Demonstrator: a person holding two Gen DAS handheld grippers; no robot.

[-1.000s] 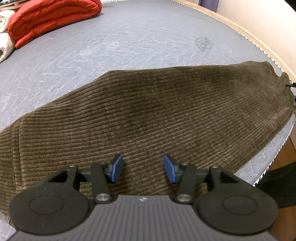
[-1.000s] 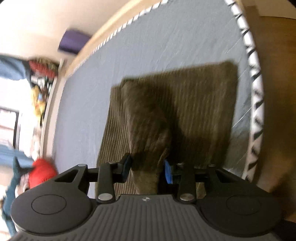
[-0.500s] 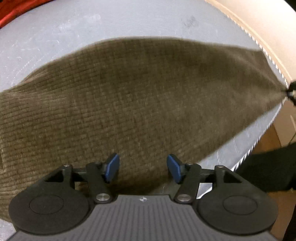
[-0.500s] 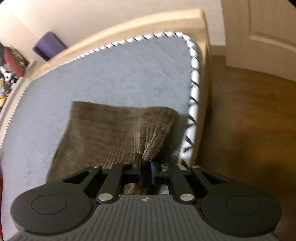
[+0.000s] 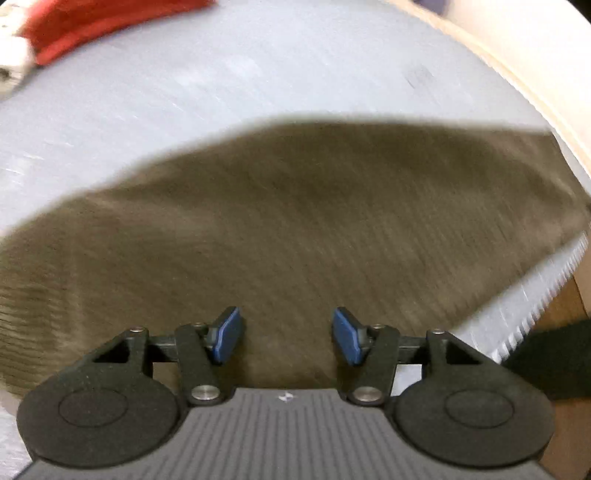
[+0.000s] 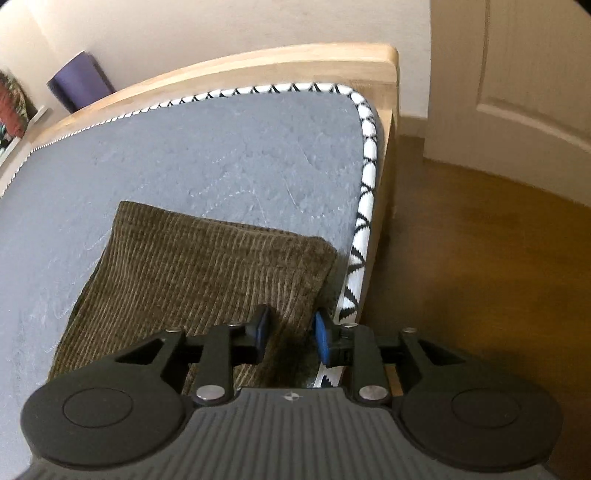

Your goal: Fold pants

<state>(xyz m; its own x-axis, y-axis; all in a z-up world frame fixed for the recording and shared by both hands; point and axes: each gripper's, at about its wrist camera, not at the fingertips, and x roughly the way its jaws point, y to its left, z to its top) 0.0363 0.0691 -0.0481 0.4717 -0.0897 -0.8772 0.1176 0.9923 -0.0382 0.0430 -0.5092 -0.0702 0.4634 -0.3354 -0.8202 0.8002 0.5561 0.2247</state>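
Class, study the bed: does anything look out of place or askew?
Little stands out. The brown corduroy pants lie flat on the grey mattress, but one corner sits right by the patterned mattress edge. A red blanket is bunched at the far side.

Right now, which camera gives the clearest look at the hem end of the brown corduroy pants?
The right wrist view: the brown corduroy pants lie sharp there, hem edge and ribbing plain near the grey mattress's corner. The left wrist view shows a long, motion-blurred stretch of them, the hem end smeared at the frame's right edge.
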